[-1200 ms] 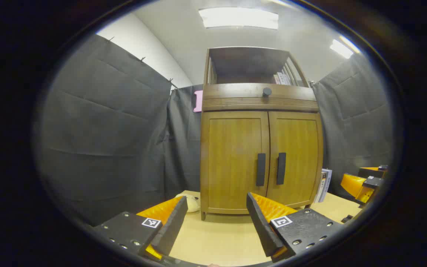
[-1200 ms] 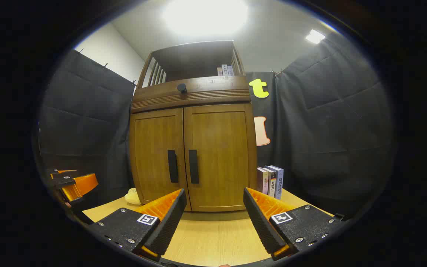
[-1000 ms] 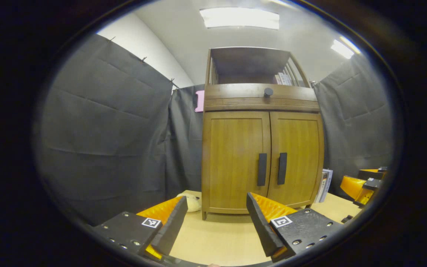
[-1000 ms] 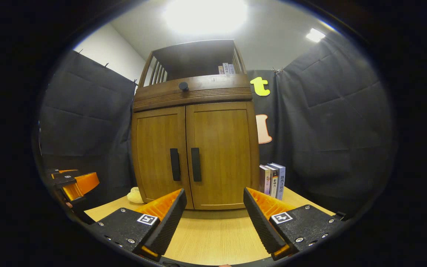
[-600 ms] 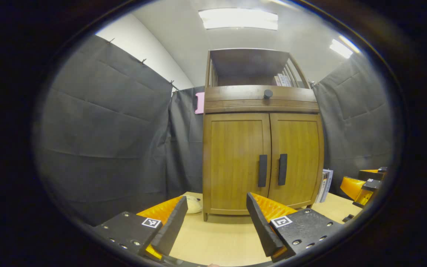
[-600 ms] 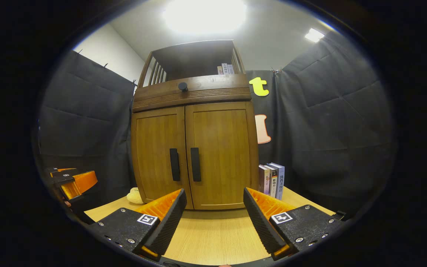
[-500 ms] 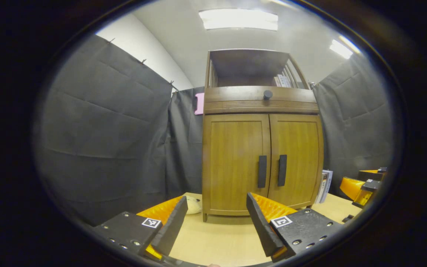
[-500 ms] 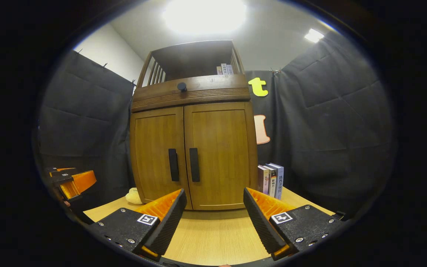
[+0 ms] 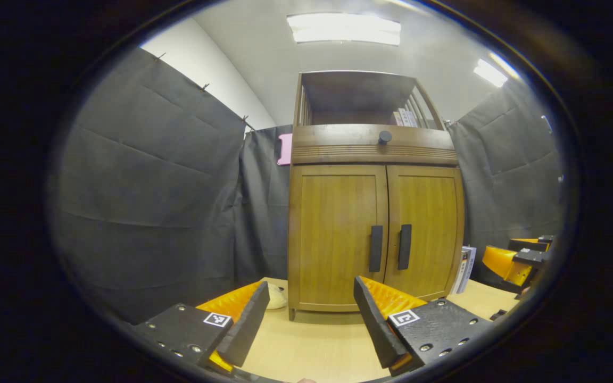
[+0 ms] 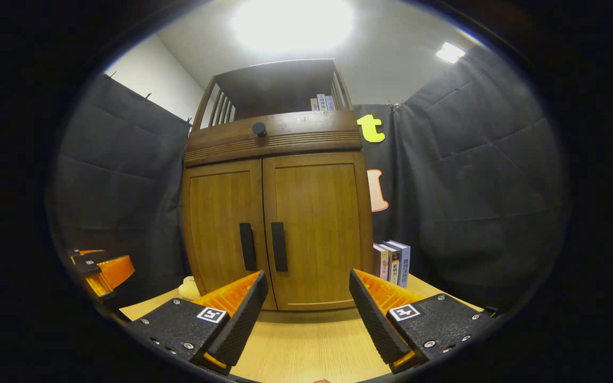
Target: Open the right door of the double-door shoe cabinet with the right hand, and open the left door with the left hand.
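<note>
A wooden shoe cabinet (image 9: pixel 373 234) (image 10: pixel 277 229) stands on the table with both doors closed. Each door carries a dark vertical handle by the centre seam: the left handle (image 9: pixel 375 248) (image 10: pixel 246 246) and the right handle (image 9: pixel 404 246) (image 10: pixel 279 246). My left gripper (image 9: pixel 311 306) is open, low in front of the left door and well short of it. My right gripper (image 10: pixel 307 300) is open too, held before the right door with a gap to it. In the left gripper view the right gripper (image 9: pixel 516 258) appears far right; in the right gripper view the left gripper (image 10: pixel 101 271) appears far left.
A drawer with a round dark knob (image 9: pixel 384 137) (image 10: pixel 259 128) sits above the doors, with an open shelf holding books on top. More books (image 10: pixel 393 261) (image 9: pixel 464 260) lean at the cabinet's right side. A pale soft object (image 9: pixel 274 296) lies at its left foot. Black cloth walls surround the light wooden table (image 10: pixel 306 346).
Both grippers have drifted slightly; the cabinet looks a little lower and closer in the right gripper view. Doors stay closed and both grippers stay open.
</note>
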### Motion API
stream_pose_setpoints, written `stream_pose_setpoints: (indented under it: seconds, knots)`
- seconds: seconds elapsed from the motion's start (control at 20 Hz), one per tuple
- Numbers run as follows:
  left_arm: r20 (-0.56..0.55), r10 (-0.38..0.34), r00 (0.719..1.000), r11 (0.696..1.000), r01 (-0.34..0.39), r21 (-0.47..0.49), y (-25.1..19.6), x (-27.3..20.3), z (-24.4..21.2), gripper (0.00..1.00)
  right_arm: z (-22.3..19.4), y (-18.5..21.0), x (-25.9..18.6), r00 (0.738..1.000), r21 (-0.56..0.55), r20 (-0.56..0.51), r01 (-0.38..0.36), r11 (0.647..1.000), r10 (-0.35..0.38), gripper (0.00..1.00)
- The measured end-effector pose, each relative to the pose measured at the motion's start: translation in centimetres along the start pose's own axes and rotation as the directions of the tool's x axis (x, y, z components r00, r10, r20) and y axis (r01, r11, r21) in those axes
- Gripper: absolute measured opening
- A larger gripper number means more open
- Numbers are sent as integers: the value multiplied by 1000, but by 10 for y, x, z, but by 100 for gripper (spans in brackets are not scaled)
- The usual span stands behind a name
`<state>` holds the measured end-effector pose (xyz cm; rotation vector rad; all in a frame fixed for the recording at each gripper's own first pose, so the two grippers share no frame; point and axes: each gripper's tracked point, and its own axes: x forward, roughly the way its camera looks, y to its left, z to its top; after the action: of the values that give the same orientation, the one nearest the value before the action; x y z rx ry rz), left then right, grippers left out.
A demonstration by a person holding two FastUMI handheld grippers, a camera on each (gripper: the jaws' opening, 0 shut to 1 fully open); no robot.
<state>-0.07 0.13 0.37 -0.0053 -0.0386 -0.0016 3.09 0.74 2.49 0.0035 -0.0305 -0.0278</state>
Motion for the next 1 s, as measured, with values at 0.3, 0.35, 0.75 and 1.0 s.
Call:
stream_pose_setpoints:
  seconds: [0.3,0.35,0.75,1.0]
  knots:
    - [5,21,1000,1000,-21,1,2,1,1,91,16,7,40,1000,6,27,-15,1000,15,95]
    - [5,25,1000,1000,-25,1,3,1,1,91,16,8,47,1000,6,21,-18,1000,18,95]
    - [3,74,997,997,-74,-5,6,0,1,91,15,14,107,1000,11,1,-28,1000,28,95]
    - [-7,110,994,994,-110,16,10,0,-1,91,9,22,142,999,33,-11,-48,998,48,95]
